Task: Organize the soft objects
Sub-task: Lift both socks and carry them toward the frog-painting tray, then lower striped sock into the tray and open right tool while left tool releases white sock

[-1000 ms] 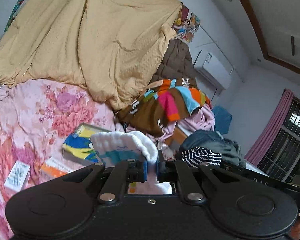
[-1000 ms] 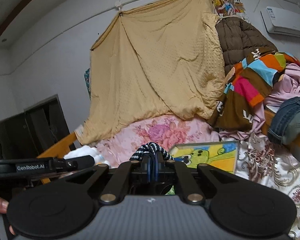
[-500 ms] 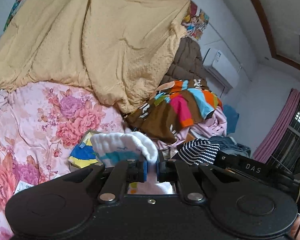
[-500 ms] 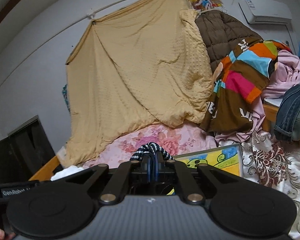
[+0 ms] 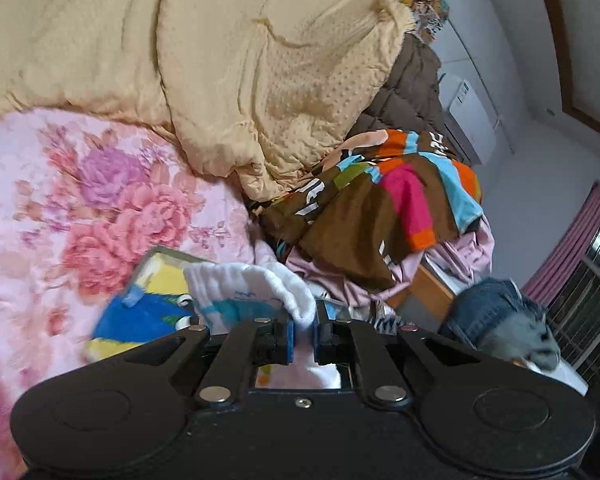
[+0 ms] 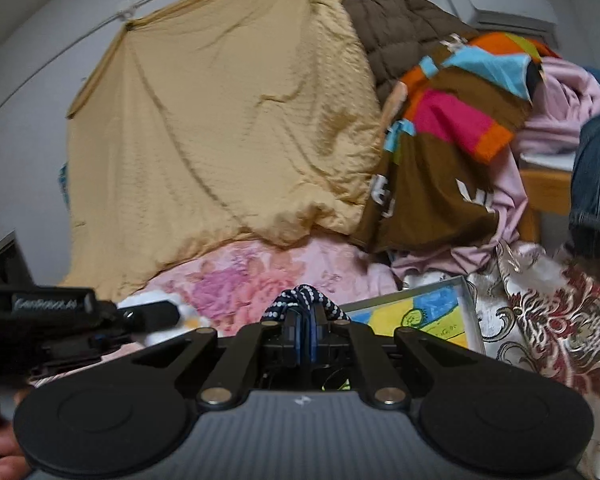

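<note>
Between the left gripper (image 5: 303,338) jaws, nearly closed, hangs a white sock (image 5: 256,294); the right gripper (image 6: 305,334) jaws pinch a navy dotted sock (image 6: 305,300). Both are held above the bed (image 5: 80,200), mid-carry. Next, I judge: choose a drop spot and release.

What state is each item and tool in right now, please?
Left tool: shut on white sock.
Right tool: shut on dotted sock.
Yellow blanket: hung from a wall line, draping onto the bed.
Striped garment: crumpled on the pile.
Picture frame: lying flat.
</note>
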Tool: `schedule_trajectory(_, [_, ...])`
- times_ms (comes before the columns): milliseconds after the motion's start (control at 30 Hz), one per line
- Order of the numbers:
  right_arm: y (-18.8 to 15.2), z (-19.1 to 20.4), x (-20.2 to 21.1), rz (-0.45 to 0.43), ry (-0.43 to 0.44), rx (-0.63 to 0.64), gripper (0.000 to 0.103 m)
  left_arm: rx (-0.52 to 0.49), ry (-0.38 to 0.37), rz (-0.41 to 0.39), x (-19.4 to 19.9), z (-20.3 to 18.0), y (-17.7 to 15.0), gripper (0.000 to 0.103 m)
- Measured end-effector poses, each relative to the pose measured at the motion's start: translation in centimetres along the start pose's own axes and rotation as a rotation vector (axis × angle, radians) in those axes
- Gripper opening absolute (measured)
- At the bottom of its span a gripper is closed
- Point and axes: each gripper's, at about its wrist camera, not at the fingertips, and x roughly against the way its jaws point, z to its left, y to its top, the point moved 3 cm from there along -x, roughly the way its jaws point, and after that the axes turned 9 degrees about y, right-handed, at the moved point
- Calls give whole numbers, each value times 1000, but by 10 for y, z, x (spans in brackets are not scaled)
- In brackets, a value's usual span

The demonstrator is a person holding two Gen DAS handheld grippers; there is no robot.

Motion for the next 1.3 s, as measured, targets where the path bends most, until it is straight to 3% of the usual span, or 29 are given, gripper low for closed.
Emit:
schedule_trajectory(267, [-34,-37,-58,20,-35,-46,5,-26,-17,89,-103,12,0,9])
schedule_trajectory(400, [-43,-50,-80,23,-26,-92,6,-40,-8,155,-129,29,-15,9])
schedule_trajectory(767, [-51,-68,-130,156,-56,-180,10,-37,77,280,-171,67,-31,10])
schedule_trajectory(967, [-52,-81,-152,270,-74,-224,11,17,177,341,-182,72,-31,12])
schedule_trajectory(1067, [-52,-81,-160,291,-80,-208,13,23,169,342,-189,71,-32,12])
schedule_trajectory(1167, [-52,-77,-163,305,-86,-174,20,15,122,306,-192,71,-34,13])
schedule_trajectory(1267, [-54,-69,-161,313,-151,-125,30,23,55,268,-191,74,-40,14])
schedule_trajectory(1300, [-55,-67,-160,324,-162,-115,40,28,49,282,-192,75,-42,15])
